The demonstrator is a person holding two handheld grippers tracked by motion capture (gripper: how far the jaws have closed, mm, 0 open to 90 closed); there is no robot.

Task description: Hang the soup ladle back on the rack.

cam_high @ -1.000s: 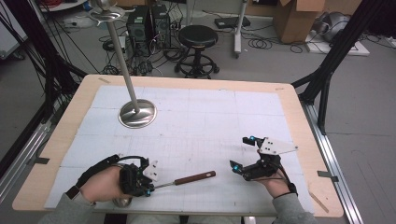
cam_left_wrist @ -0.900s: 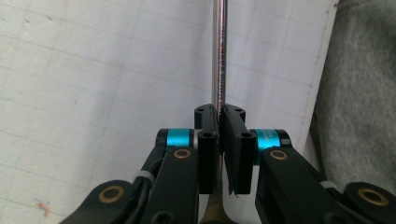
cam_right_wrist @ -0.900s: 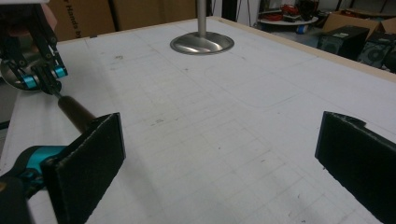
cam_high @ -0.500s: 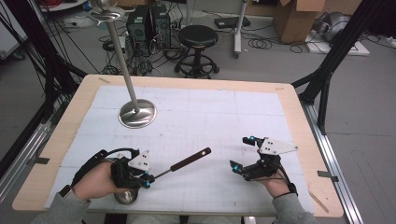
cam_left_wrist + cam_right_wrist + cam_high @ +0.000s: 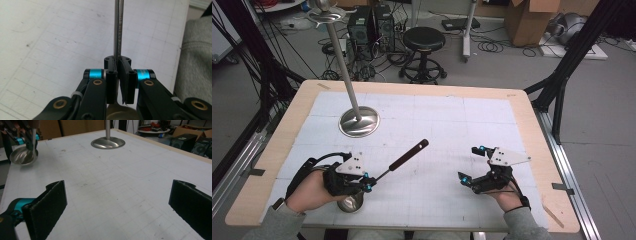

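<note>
White gridded table (image 5: 427, 127): left gripper (image 5: 368, 184) is clamped tight on the ladle (image 5: 384, 172) shaft at the near left, handle angled up toward centre. Right gripper (image 5: 470, 164) rests wide open and empty. Judged step: ladle in carry; next move requires a firm grip while hanging it on the stand (image 5: 358, 121).

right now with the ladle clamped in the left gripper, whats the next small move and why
Probably lift the ladle a little higher and carry it toward the metal stand. The left gripper is shut on the thin metal shaft near the bowl, with the dark handle angled up off the table. The right gripper rests open with nothing between its jaws, so the left can carry it alone.
</note>
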